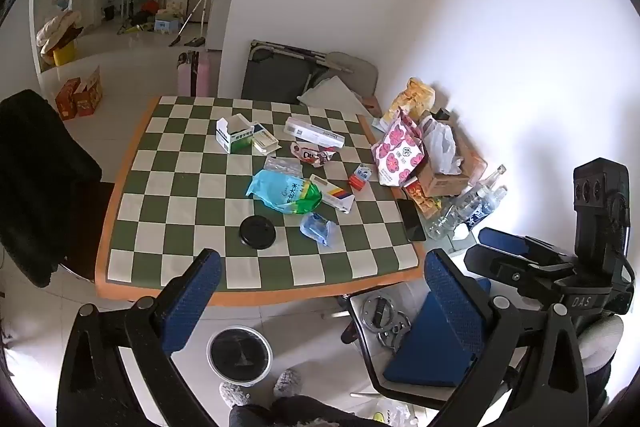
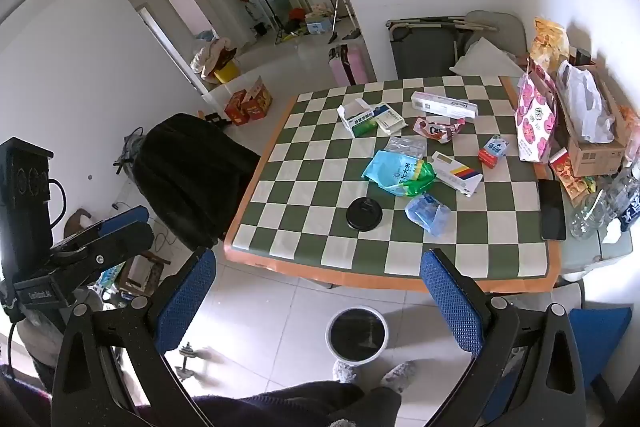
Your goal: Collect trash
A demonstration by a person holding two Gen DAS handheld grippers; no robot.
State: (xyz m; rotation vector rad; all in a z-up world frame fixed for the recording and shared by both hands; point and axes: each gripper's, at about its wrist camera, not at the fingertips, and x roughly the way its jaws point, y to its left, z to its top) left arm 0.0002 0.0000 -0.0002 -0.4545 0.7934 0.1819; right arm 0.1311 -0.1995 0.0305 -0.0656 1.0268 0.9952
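Observation:
Trash lies scattered on the green-and-white checkered table (image 1: 256, 295): a blue-green bag (image 1: 286, 193), a black lid (image 1: 257, 231), a crumpled blue wrapper (image 1: 318, 227), an open green-white box (image 1: 234, 137) and a long white box (image 1: 314, 133). A white-rimmed bin (image 1: 239, 353) with a black liner stands on the floor before the table. My left gripper (image 1: 322, 255) hovers open over the near table edge, holding nothing. My right gripper (image 2: 317, 255) is open and empty too, above the floor and the bin (image 2: 357, 335).
A black-draped chair (image 1: 40, 179) stands left of the table. A phone (image 1: 412, 219), clear bottles (image 1: 468, 207), a pink flowered bag (image 1: 400, 155) and a cardboard box crowd the table's right side. A blue-seated chair (image 1: 432, 347) stands near right. A person's slippers (image 1: 288, 381) show below.

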